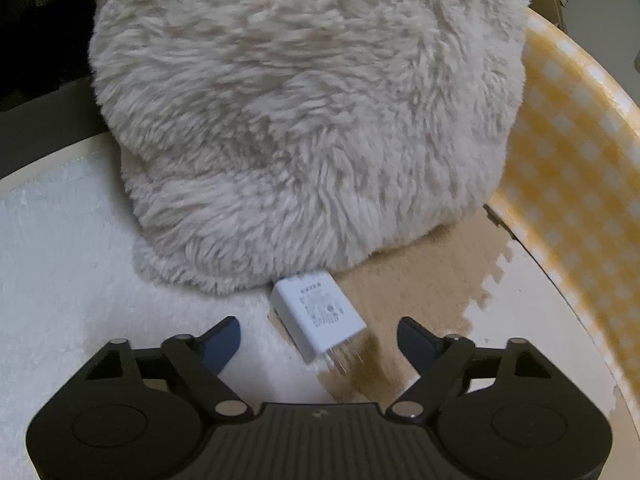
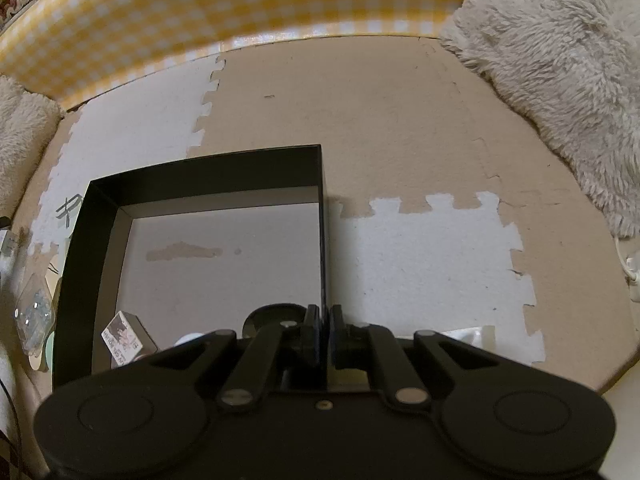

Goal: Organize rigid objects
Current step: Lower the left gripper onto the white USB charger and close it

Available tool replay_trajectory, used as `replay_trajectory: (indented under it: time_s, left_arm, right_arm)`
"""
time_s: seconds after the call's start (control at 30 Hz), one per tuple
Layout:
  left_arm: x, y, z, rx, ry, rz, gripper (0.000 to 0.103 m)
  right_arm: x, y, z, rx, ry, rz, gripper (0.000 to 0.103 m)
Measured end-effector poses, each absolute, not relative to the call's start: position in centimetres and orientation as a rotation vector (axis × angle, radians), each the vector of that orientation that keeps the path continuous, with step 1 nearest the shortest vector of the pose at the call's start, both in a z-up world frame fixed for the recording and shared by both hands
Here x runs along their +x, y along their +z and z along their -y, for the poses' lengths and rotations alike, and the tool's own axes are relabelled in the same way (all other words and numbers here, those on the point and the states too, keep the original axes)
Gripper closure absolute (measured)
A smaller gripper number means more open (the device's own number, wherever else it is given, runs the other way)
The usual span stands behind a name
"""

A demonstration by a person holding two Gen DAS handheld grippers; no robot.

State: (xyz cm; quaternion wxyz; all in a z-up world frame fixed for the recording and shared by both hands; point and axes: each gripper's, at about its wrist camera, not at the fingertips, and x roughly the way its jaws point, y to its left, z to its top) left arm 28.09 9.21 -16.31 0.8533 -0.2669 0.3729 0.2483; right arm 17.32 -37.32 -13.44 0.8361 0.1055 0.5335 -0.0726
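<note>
Left gripper (image 1: 319, 342) hangs with its jaws spread wide around a white charger (image 1: 318, 314), touching nothing yet. That charger lies flat on the foam mat (image 1: 400, 280), its prongs pointing toward the gripper and its far end just beside a fluffy cushion (image 1: 304, 120). Right gripper (image 2: 322, 330) is clenched on the right wall of a black box (image 2: 208, 196), which sits on the mat. Closing on the prong end could tip or skid the charger under the cushion. Its grey printed label is too small to read.
</note>
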Motion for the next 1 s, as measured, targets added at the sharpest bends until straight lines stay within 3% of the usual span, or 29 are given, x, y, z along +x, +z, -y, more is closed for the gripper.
replay_trajectory:
  time_s: [0.23, 0.4, 1.0]
  left_arm:
    - [29.7, -16.9, -10.2, -0.596, 0.560, -0.752, 0.029]
    - [29.5, -16.6, -10.5, -0.543, 0.550, -0.753, 0.054]
    - [30.4, -16.8, -2.5, -0.157, -0.060, -0.860, 0.054]
  right_arm:
    - [17.3, -13.4, 37.3, 0.222, -0.154, -1.130, 0.098]
    - [17.4, -13.5, 37.3, 0.223, -0.154, -1.131, 0.097]
    - [17.3, -13.7, 37.4, 0.231, -0.150, -1.133, 0.097]
